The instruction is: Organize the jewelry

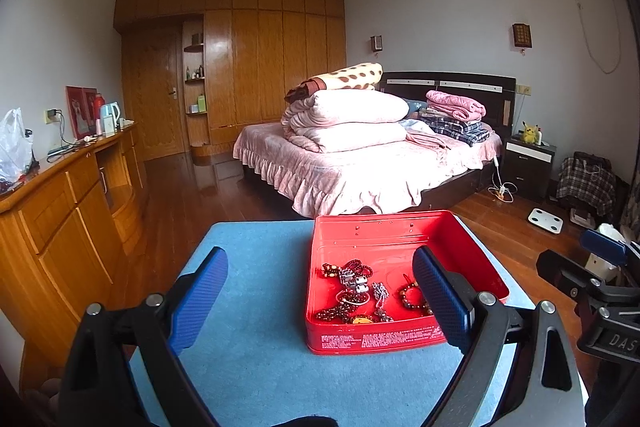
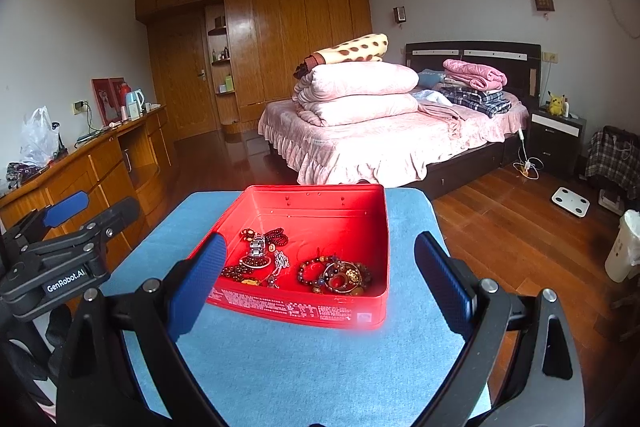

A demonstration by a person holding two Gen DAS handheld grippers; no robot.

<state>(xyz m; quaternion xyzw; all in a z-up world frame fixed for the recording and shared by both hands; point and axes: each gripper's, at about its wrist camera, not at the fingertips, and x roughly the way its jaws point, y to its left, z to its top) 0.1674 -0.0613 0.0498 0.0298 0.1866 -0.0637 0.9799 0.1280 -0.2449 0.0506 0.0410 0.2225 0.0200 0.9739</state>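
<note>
A red tin box [image 1: 376, 341] [image 2: 296, 309] sits open on a small table with a blue cloth [image 1: 256, 367] [image 2: 320, 367]. Inside lie several pieces of jewelry: dark red bead bracelets [image 1: 352, 269] [image 2: 276, 237], a silver watch band [image 1: 354, 281] [image 2: 258, 247], a silver chain [image 1: 380, 293] [image 2: 280, 263] and mixed bead bangles [image 1: 412, 297] [image 2: 340, 275]. My left gripper [image 1: 320, 291] hovers open above the cloth, its right finger over the box's right side. My right gripper [image 2: 320, 275] hangs open in front of the box, holding nothing.
A wooden sideboard [image 1: 60, 211] [image 2: 100, 163] runs along the left wall. A bed with pink bedding [image 1: 360, 163] [image 2: 392, 131] stands behind the table. A white bin [image 2: 624, 247] and a scale [image 1: 544, 219] [image 2: 570, 201] sit on the wooden floor at right.
</note>
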